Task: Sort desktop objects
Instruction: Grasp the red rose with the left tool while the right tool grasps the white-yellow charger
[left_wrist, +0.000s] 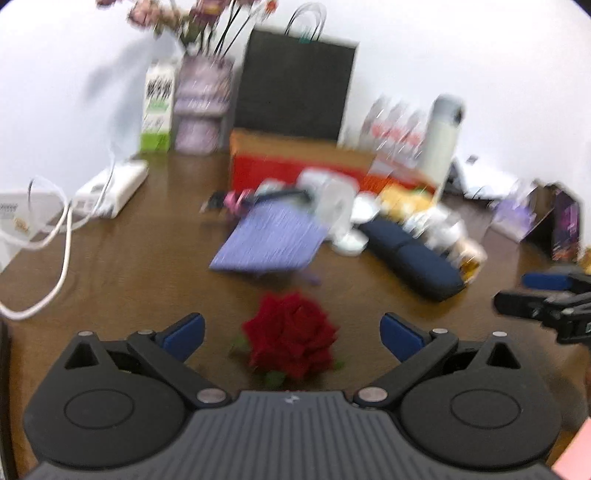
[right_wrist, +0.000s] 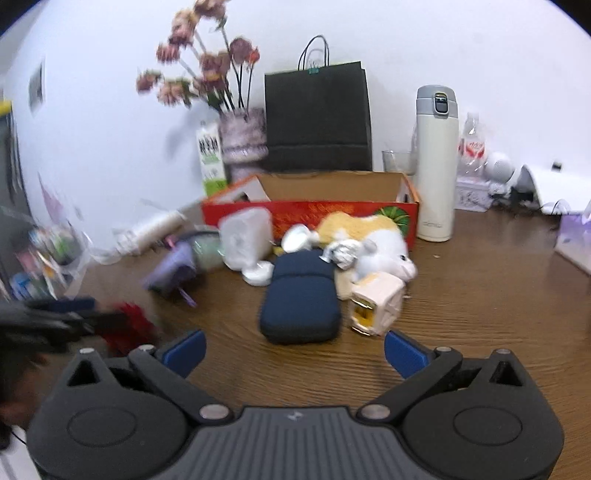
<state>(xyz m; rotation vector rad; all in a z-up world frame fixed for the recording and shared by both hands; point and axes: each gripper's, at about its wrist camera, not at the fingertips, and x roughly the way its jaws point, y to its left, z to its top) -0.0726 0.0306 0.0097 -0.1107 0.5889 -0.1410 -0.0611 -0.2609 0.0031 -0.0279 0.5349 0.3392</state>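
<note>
A red rose head (left_wrist: 291, 334) lies on the brown desk between the spread blue pads of my left gripper (left_wrist: 292, 338), which is open; the pads stand apart from the petals. Behind it lie a purple pouch (left_wrist: 271, 242), a navy case (left_wrist: 413, 256) and a white block (left_wrist: 338, 206). My right gripper (right_wrist: 294, 352) is open over bare wood, just short of the navy case (right_wrist: 300, 299) and a small cream carton (right_wrist: 375, 304). A plush toy (right_wrist: 373, 240) and crumpled paper (right_wrist: 341, 253) lie further back. The rose (right_wrist: 129, 325) and left gripper appear blurred at lower left.
An open red cardboard box (right_wrist: 314, 212) stands mid-desk, with a black paper bag (right_wrist: 317, 118), a flower vase (right_wrist: 243, 142) and a green-white carton (right_wrist: 211, 162) behind it. A cream thermos (right_wrist: 436, 162) stands at the right. A white power strip with cables (left_wrist: 110, 186) lies far left.
</note>
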